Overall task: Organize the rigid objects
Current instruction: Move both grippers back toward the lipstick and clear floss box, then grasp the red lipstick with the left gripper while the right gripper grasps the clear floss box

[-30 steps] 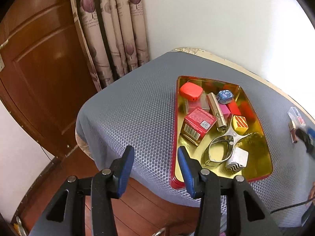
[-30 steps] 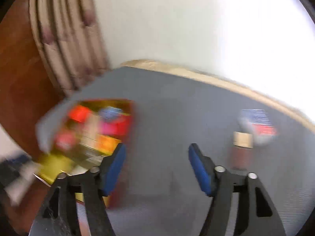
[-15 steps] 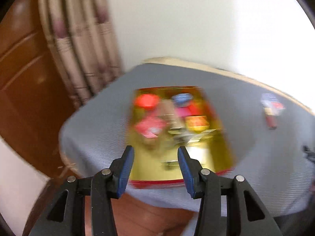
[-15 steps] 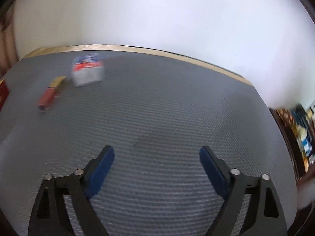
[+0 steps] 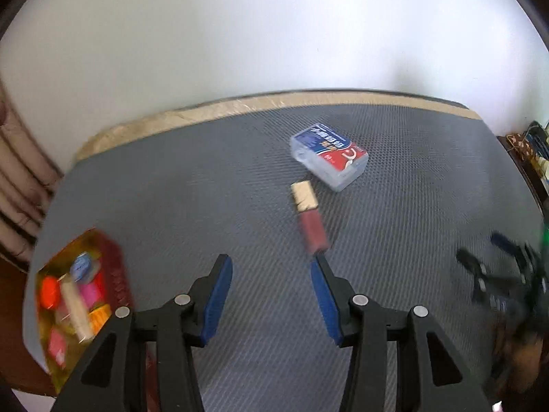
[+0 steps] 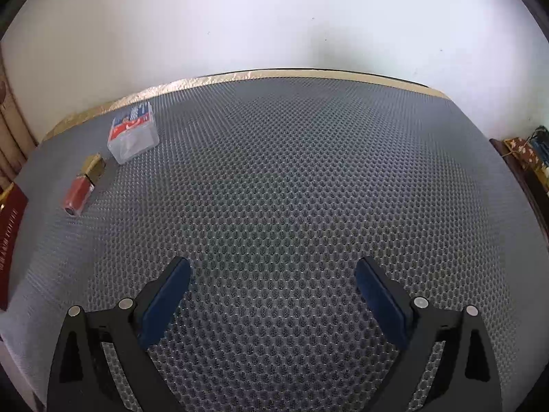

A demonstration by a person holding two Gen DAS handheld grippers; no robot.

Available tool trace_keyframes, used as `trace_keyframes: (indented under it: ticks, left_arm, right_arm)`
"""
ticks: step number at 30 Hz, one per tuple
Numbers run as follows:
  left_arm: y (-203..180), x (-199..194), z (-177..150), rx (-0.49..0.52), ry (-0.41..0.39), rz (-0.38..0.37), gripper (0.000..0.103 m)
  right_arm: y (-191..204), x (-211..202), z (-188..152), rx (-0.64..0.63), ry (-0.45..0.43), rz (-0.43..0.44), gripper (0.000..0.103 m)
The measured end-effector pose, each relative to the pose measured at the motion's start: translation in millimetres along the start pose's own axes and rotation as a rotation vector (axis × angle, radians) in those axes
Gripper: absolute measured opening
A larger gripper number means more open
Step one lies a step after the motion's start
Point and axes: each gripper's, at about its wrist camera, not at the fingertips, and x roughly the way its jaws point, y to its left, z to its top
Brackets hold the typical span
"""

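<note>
A red bottle with a gold cap (image 5: 308, 219) lies on the grey mesh mat (image 5: 206, 178), just ahead of my open, empty left gripper (image 5: 271, 274). A clear plastic box with a red and blue label (image 5: 330, 160) lies beyond it. Both show at the far left in the right wrist view, the bottle (image 6: 82, 185) and the box (image 6: 133, 132). A gold tray with a red rim (image 5: 73, 312), holding several small coloured objects, is at the left. My right gripper (image 6: 272, 274) is open wide and empty over bare mat; it shows blurred in the left wrist view (image 5: 497, 274).
A white wall (image 6: 274, 17) backs the table. The mat's far edge has a tan border (image 6: 274, 73). Curtains (image 5: 17, 171) hang at the left. The tray's red edge (image 6: 10, 230) shows at the left of the right wrist view. Cluttered items (image 6: 528, 151) sit beyond the right edge.
My left gripper has swung right, from facing the tray to facing the bottle and box, and opened wider. My right gripper has also swung right, over bare mat, and opened wider.
</note>
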Motion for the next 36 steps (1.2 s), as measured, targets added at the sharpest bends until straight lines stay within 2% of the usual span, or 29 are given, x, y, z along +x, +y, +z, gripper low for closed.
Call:
trace_keyframes:
  ticks: [4, 7, 11, 14, 17, 22, 23, 24, 25, 27, 36]
  left_arm:
    - [-1, 43, 29, -0.044, 0.088, -0.017, 0.049]
    - [-7, 61, 41, -0.036, 0.107, 0.000, 0.049]
    - [-15, 86, 52, -0.013, 0.148, -0.002, 0.049]
    - [-16, 96, 58, -0.037, 0.139, -0.016, 0.050]
    - [-18, 115, 55, -0.036, 0.208, 0.006, 0.049]
    - [-5, 120, 52, -0.103, 0.178, -0.049, 0.047]
    - [0, 122, 53, -0.115, 0.171, -0.054, 0.039]
    - [3, 122, 53, -0.118, 0.164, -0.047, 0.021]
    - [3, 121, 53, -0.115, 0.158, -0.029, 0.020]
    - [7, 120, 50, -0.137, 0.160, -0.040, 0.020]
    - [40, 91, 4, -0.273, 0.182, -0.158, 0.020]
  right_arm:
    - [-2, -7, -9, 0.008, -0.002, 0.039, 0.097]
    - [0, -6, -10, 0.001, 0.003, 0.054, 0.098]
    - [1, -5, -10, -0.001, 0.005, 0.069, 0.100]
    - [0, -7, -11, -0.001, 0.004, 0.078, 0.101]
    - [1, -7, -11, 0.000, 0.002, 0.089, 0.100]
    - [2, -5, -10, 0.000, 0.003, 0.093, 0.101]
    - [2, -5, -10, -0.001, 0.005, 0.092, 0.101]
    - [2, -5, -10, -0.001, 0.005, 0.092, 0.101]
    - [1, -6, -10, -0.002, 0.005, 0.092, 0.101]
    - [3, -4, -9, -0.003, 0.006, 0.092, 0.101]
    - [11, 5, -7, -0.030, 0.022, 0.067, 0.102]
